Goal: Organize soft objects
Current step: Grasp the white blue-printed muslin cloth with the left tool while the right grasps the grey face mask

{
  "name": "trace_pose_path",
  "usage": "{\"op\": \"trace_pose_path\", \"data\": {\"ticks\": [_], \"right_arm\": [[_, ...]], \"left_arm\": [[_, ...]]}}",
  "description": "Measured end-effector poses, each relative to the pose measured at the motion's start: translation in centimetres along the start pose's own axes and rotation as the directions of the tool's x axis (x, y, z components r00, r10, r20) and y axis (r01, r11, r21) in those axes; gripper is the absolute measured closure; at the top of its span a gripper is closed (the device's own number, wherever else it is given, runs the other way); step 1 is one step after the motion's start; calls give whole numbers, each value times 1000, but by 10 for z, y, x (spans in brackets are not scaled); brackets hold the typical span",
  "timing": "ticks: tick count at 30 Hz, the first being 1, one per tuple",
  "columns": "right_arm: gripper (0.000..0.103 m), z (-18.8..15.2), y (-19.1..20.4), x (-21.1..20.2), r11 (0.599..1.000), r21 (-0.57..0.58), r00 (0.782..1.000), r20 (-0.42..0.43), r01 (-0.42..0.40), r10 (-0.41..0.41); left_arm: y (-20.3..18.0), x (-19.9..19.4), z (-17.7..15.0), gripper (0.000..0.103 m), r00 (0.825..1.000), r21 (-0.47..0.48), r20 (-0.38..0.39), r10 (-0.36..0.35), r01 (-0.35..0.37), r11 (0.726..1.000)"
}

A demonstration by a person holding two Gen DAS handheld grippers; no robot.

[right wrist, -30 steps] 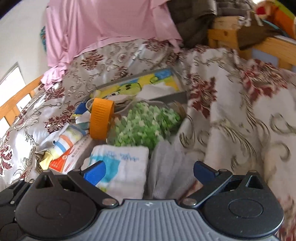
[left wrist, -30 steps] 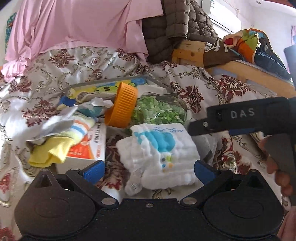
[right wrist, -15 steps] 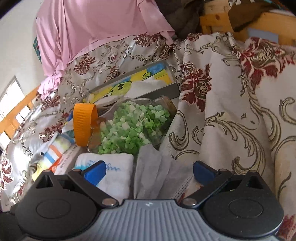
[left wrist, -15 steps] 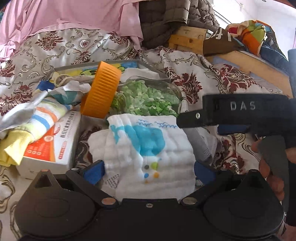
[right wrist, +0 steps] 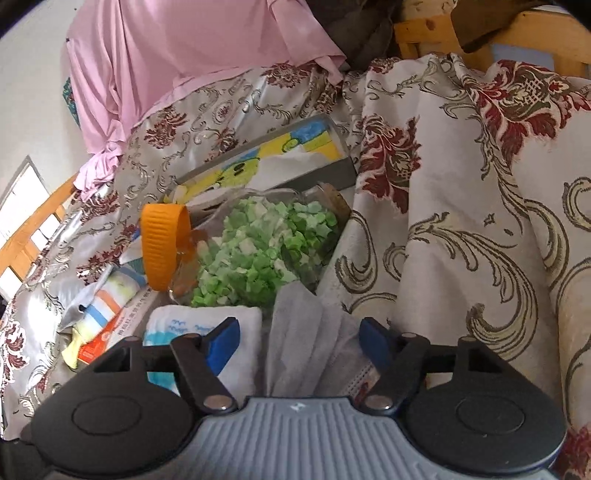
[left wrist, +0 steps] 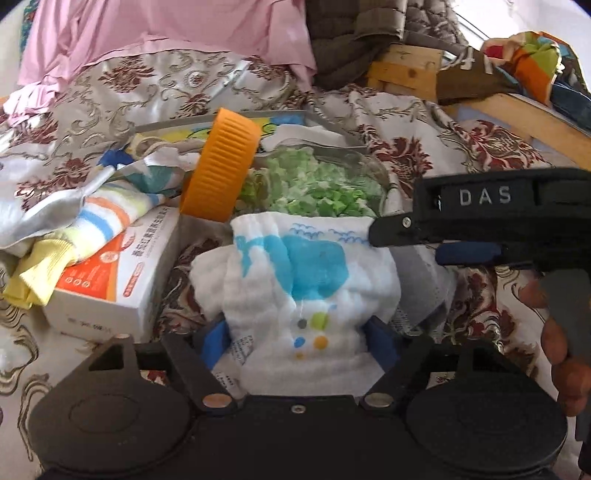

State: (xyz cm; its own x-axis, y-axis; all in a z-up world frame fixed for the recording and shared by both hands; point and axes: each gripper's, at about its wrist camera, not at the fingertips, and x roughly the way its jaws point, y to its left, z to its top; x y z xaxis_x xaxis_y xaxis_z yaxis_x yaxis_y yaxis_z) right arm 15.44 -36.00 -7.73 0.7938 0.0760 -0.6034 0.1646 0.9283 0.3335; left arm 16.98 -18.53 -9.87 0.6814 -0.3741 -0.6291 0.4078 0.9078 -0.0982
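Nearest the left wrist camera, the left gripper (left wrist: 299,332) is closing its jaws around a folded white washcloth (left wrist: 303,280) with a blue whale print, which is lying on the patterned bedspread (left wrist: 424,140). The blue pads are sitting at the cloth's two sides and the fabric is bunching between them, though whether they are already pressing is hard to judge from this angle. In the right wrist view, the right gripper (right wrist: 299,339) is likewise closing its jaws, partly open, over a crumpled grey cloth (right wrist: 310,332) just beside the washcloth; its pads are standing clear of the fabric.

Both cloths are looking light and limp, so they are likely to sag and unfold when lifted. A hold across the thick folded middle of the washcloth, and on a gathered ridge of the grey cloth, is probably safest.

Just behind them, a clear jar (left wrist: 317,184) of green pieces is lying on its side with an orange lid (left wrist: 221,166). To the left, a white and orange box (left wrist: 114,280) is carrying striped socks (left wrist: 99,221). Farther back, pink fabric (left wrist: 147,33) is draping over the bed.
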Motion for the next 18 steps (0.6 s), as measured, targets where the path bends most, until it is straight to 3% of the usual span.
{"op": "trace_pose_path", "data": {"ticks": [8,14,18], "right_arm": [[29,-5,8,6,997,-59,998,-35,47,-49],[29,-9,10,5,995,-74,997,-38,62,-65],[29,-9,9,3,995,-74,995,-55,74,-78]], "left_arm": [[16,-10,0,56,997,-103,-31,77,-80,991],[37,-18,-1,61,990,-217,-70,121,-134,967],[42,-17,0,56,990,-237,-86,114,-131,963]]}}
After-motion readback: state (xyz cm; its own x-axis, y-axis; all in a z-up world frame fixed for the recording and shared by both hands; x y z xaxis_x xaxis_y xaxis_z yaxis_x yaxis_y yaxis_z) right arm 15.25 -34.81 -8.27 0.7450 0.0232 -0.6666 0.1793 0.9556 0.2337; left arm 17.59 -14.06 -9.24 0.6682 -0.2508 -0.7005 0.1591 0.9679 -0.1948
